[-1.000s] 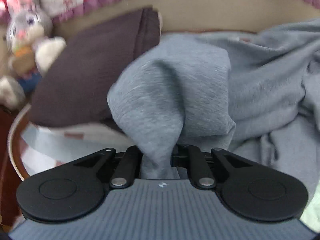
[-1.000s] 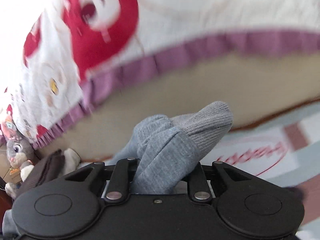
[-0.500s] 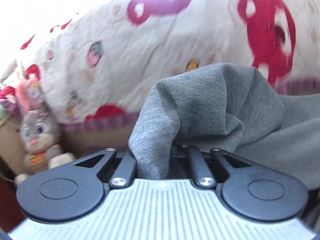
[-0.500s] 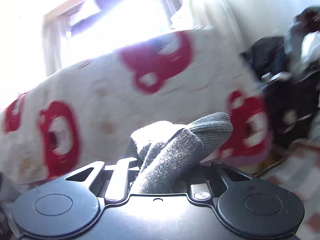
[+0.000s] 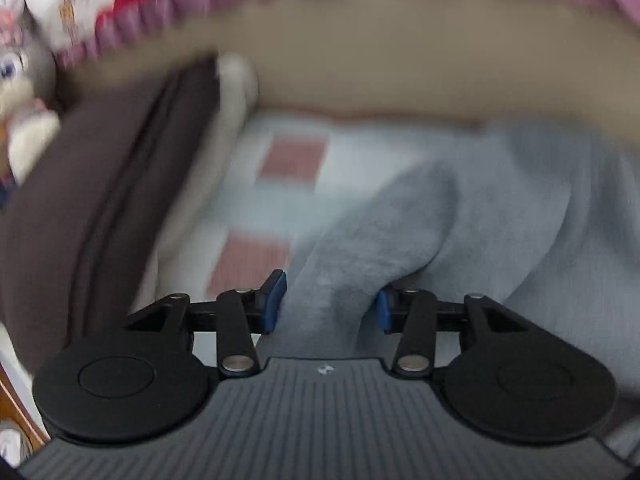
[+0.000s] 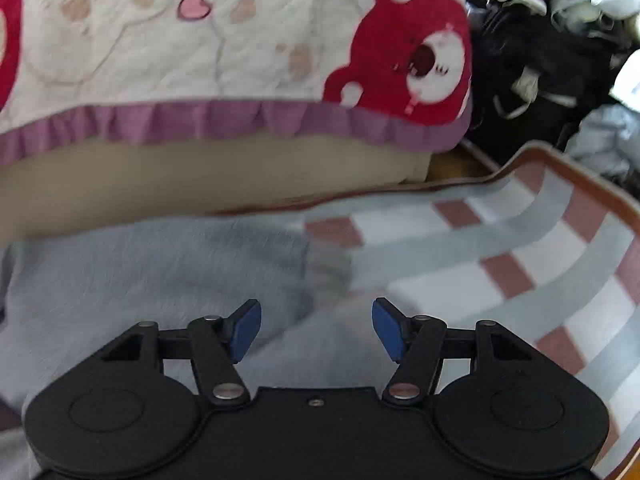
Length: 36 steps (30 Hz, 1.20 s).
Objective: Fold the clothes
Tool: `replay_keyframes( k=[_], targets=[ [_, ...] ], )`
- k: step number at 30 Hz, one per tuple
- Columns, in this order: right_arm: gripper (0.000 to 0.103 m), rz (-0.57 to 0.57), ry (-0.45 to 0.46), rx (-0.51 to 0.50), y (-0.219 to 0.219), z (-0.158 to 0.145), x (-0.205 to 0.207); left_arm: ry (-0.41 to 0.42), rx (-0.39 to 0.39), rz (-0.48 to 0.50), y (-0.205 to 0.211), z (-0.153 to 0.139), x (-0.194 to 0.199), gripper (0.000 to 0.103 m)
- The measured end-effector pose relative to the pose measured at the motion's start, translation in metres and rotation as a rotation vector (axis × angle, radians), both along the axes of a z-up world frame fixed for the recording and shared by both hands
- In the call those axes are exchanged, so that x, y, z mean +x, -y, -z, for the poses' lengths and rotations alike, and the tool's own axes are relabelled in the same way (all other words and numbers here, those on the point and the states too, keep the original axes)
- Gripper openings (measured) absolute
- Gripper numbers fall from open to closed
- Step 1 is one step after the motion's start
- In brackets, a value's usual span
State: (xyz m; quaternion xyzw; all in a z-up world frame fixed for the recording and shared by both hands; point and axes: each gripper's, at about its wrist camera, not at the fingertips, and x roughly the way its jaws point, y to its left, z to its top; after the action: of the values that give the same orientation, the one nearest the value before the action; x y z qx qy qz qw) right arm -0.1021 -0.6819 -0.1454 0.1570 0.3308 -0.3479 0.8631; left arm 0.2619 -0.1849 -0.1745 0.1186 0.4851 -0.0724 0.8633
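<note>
Grey garment [image 5: 500,208] lies spread on the checked blanket [image 6: 500,248], one raised fold running up between your left hand-held gripper [image 5: 326,306] pads; jaws have just been opening, blue pads apart, not clearly pressing the cloth. Your right hand-held gripper [image 6: 316,330] has also just been opening, jaws wide, nothing pinched, grey cloth below. Dark brown folded cloth [image 5: 92,208] sits left. Bear-print quilt [image 6: 240,40] with purple ruffle behind; heap of dark clothes [image 6: 532,52] far right.
</note>
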Motion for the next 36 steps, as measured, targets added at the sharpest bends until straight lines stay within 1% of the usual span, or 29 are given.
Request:
replay_keyframes(
  k=[2,3,5,6,8,9,11,13,15,16,18,19,20,22,23,24,26,27,28,29,30,31,32,35,36],
  targets=[
    [0.067,-0.021,0.022,0.045,-0.009,0.006,-0.007,-0.032,-0.012,0.061,-0.014,0.001,-0.031,0.044],
    [0.067,-0.031,0.041,0.081,-0.013,0.008,-0.014,-0.034,-0.011,0.097,-0.02,-0.003,-0.048,0.045],
    [0.067,-0.091,0.105,0.175,-0.027,0.01,-0.03,-0.032,-0.011,0.159,-0.033,-0.013,-0.083,0.049],
    [0.067,-0.153,0.14,0.228,-0.037,0.012,-0.036,-0.025,-0.012,0.18,-0.039,-0.021,-0.099,0.051],
    [0.067,-0.304,0.183,0.352,-0.059,0.015,-0.035,-0.001,-0.021,0.2,-0.054,-0.039,-0.126,0.066],
    [0.067,-0.366,0.191,0.404,-0.071,0.016,-0.03,0.011,-0.026,0.193,-0.062,-0.046,-0.134,0.068],
    [0.067,-0.463,0.187,0.492,-0.097,0.022,-0.014,0.015,-0.039,0.174,-0.078,-0.056,-0.148,0.069],
    [0.067,-0.531,0.152,0.525,-0.125,0.028,0.005,0.013,-0.038,0.148,-0.092,-0.061,-0.162,0.069],
    [0.067,-0.573,0.088,0.502,-0.151,0.036,0.024,0.011,-0.037,0.123,-0.107,-0.065,-0.175,0.069],
    [0.067,-0.568,0.049,0.488,-0.159,0.041,0.033,0.01,-0.036,0.111,-0.115,-0.068,-0.182,0.069],
    [0.067,-0.556,-0.024,0.465,-0.174,0.05,0.049,0.022,0.006,0.079,-0.128,-0.071,-0.192,0.069],
    [0.067,-0.541,-0.034,0.477,-0.176,0.054,0.055,0.03,0.022,0.068,-0.135,-0.072,-0.196,0.069],
    [0.067,-0.524,-0.037,0.488,-0.177,0.058,0.06,0.029,0.007,0.061,-0.143,-0.074,-0.199,0.069],
    [0.067,-0.498,-0.043,0.488,-0.177,0.062,0.065,0.011,-0.059,0.047,-0.156,-0.075,-0.204,0.071],
    [0.067,-0.503,-0.052,0.492,-0.178,0.065,0.066,0.001,-0.092,0.04,-0.162,-0.076,-0.207,0.075],
    [0.067,-0.507,-0.061,0.497,-0.178,0.068,0.068,-0.009,-0.119,0.032,-0.167,-0.076,-0.208,0.077],
    [0.068,-0.529,-0.091,0.51,-0.183,0.076,0.069,-0.033,-0.163,0.014,-0.172,-0.071,-0.208,0.077],
    [0.064,-0.541,-0.093,0.505,-0.187,0.077,0.07,-0.045,-0.184,0.006,-0.175,-0.069,-0.208,0.077],
    [0.056,-0.555,-0.092,0.497,-0.19,0.078,0.071,-0.049,-0.191,0.018,-0.174,-0.068,-0.209,0.077],
    [0.031,-0.581,-0.079,0.477,-0.193,0.077,0.072,-0.045,-0.183,0.051,-0.169,-0.066,-0.211,0.077],
    [0.015,-0.606,-0.067,0.456,-0.195,0.076,0.072,-0.041,-0.176,0.083,-0.165,-0.065,-0.213,0.077],
    [0.011,-0.621,-0.058,0.431,-0.197,0.072,0.074,-0.037,-0.168,0.116,-0.16,-0.064,-0.214,0.077],
    [0.009,-0.634,-0.021,0.426,-0.194,0.067,0.076,-0.051,-0.173,0.159,-0.155,-0.062,-0.216,0.077],
    [0.009,-0.67,0.09,0.409,-0.188,0.051,0.08,-0.161,-0.207,0.317,-0.134,-0.052,-0.217,0.08],
    [0.008,-0.673,0.128,0.397,-0.185,0.045,0.081,-0.181,-0.191,0.35,-0.128,-0.047,-0.217,0.08]
  ],
)
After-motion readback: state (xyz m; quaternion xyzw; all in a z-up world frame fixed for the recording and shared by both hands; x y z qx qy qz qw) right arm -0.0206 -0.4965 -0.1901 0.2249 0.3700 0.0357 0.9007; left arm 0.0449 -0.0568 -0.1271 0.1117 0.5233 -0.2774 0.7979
